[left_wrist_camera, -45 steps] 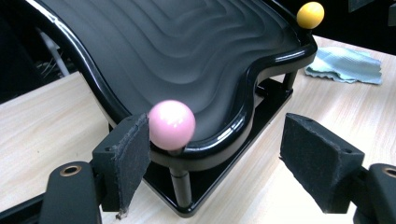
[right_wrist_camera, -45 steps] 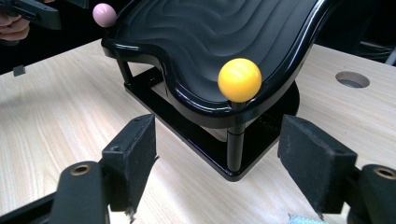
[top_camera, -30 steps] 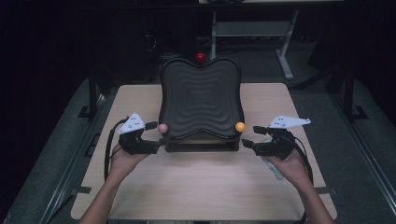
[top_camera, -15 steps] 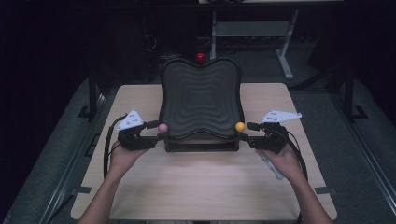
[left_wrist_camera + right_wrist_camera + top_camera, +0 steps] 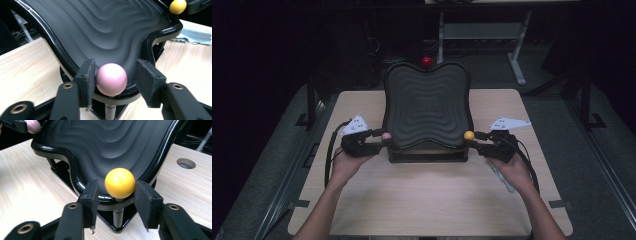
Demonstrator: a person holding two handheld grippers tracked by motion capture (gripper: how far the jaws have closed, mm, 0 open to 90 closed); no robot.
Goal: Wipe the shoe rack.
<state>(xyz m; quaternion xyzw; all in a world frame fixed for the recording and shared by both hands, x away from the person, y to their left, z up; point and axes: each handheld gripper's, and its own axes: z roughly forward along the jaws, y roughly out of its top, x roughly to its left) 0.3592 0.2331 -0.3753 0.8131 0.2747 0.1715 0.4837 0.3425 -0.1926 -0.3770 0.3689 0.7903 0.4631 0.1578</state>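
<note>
Left gripper [image 5: 113, 82]: jaws apart, just been closing; the pink knob [image 5: 111, 79] sat between its pads, one pad touching, the other just clear, so not yet clamped.
Pink knob: on a short stem at the tray's near corner, directly ahead of the left gripper; a handle by which that side is presumably tipped.
Right gripper [image 5: 115, 196]: jaws apart, likewise just been closing; the yellow knob [image 5: 120, 183] stood between them, one pad touching or nearly so, a gap at the other.
Yellow knob: on its stem at the opposite near corner.
Rippled black tray [image 5: 427, 107]: beyond both grippers, raised on a stand, a hand at each side for a balanced hold.
Red knob [image 5: 426, 61]: at the tray's far edge.
Change: both grippers had drawn inward onto their knobs; the jaws had narrowed.
</note>
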